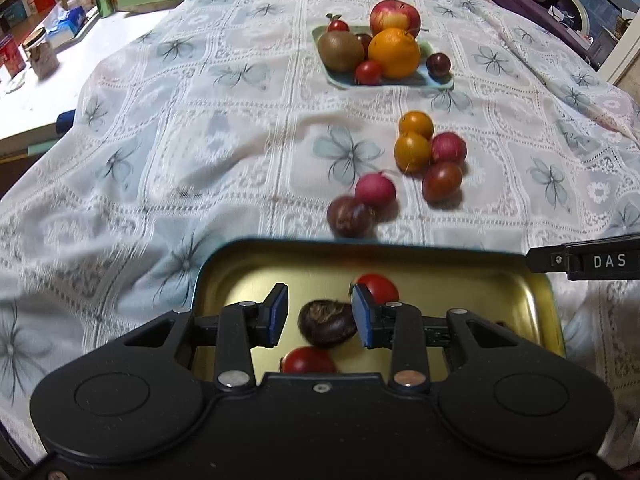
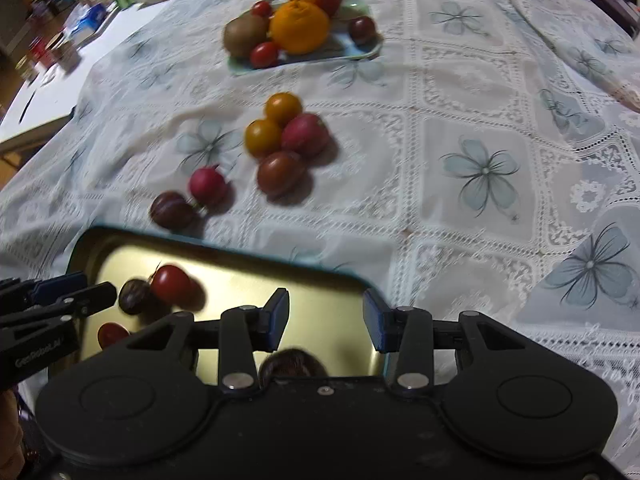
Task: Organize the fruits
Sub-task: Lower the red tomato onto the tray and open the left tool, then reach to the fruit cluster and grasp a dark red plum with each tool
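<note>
A gold tin tray [image 1: 516,300] [image 2: 280,280] lies near me on the lace cloth. In it are a dark chestnut [image 1: 326,322] [image 2: 134,296] and two red tomatoes [image 1: 378,286] [image 1: 308,360]. My left gripper [image 1: 320,314] is open over the tray, its pads either side of the chestnut without gripping it. My right gripper [image 2: 326,320] is open and empty over the tray's right end. Loose small fruits lie beyond the tray: a dark chestnut [image 1: 348,216], two pink radishes [image 1: 376,190], two orange tomatoes [image 1: 412,152] and a brown tomato [image 1: 442,180].
A pale green plate [image 1: 340,78] [image 2: 240,66] farther back holds an apple [image 1: 394,14], an orange [image 1: 394,52], a kiwi [image 1: 340,50] and small tomatoes. Boxes and cans [image 1: 52,24] crowd the white table at far left.
</note>
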A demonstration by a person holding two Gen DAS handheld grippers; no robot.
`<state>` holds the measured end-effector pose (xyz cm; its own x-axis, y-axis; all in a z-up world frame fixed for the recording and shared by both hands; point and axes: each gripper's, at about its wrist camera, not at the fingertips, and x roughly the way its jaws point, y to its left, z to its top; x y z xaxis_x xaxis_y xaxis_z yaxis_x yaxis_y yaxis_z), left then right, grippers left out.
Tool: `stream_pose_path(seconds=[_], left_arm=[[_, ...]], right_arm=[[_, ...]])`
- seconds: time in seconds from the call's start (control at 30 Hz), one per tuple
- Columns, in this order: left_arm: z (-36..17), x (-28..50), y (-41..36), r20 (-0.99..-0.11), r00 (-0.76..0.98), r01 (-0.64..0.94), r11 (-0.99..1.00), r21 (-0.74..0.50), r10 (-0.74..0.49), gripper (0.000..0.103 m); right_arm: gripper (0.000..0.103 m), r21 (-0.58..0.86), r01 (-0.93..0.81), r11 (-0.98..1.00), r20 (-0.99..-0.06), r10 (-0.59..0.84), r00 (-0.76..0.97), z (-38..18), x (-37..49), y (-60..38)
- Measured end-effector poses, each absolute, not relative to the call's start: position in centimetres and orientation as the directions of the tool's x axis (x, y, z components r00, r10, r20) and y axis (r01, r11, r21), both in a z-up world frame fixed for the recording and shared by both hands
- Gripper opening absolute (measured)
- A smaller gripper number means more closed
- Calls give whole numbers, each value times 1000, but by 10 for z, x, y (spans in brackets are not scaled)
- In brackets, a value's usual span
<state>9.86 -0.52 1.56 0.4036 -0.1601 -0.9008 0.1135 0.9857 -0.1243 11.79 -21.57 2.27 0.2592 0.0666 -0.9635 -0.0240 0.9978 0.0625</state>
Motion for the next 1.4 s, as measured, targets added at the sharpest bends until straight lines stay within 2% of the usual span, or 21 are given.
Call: stream_pose_path(seconds=[0.3,0.47,0.63,0.77,1.1,1.17,1.3,1.4], left_arm=[[13,135,-14,-908,383,108,984,-140,-171,44],[14,149,-21,-906,389,115,985,-128,-163,44],[8,155,-31,-911,372,138,981,-135,-178,44],[1,159,-40,-917,363,157,981,-116,-167,44],[-16,167,-49,-927,369,162,987,-12,-72,46],[-19,167,-45,-929,362,162,987,-15,-74,49],[-29,170,-36,-942,306,143,985,-97,-137,52],[-32,173,-38,-941,309,132,986,-98,-135,51]], right_arm=[[44,65,62,996,-965,47,259,20,150,-223],[44,130,96,987,-957,99,274,21,166,-234],[44,118,166,979,-961,71,267,16,175,-241],[44,160,184,970,-958,107,266,10,172,-244],[51,143,195,970,-929,64,366,15,160,-232],[51,137,182,974,-927,61,369,15,161,-226],[52,158,166,973,-922,85,378,14,162,-218],[53,153,151,977,-922,87,376,11,166,-209]])
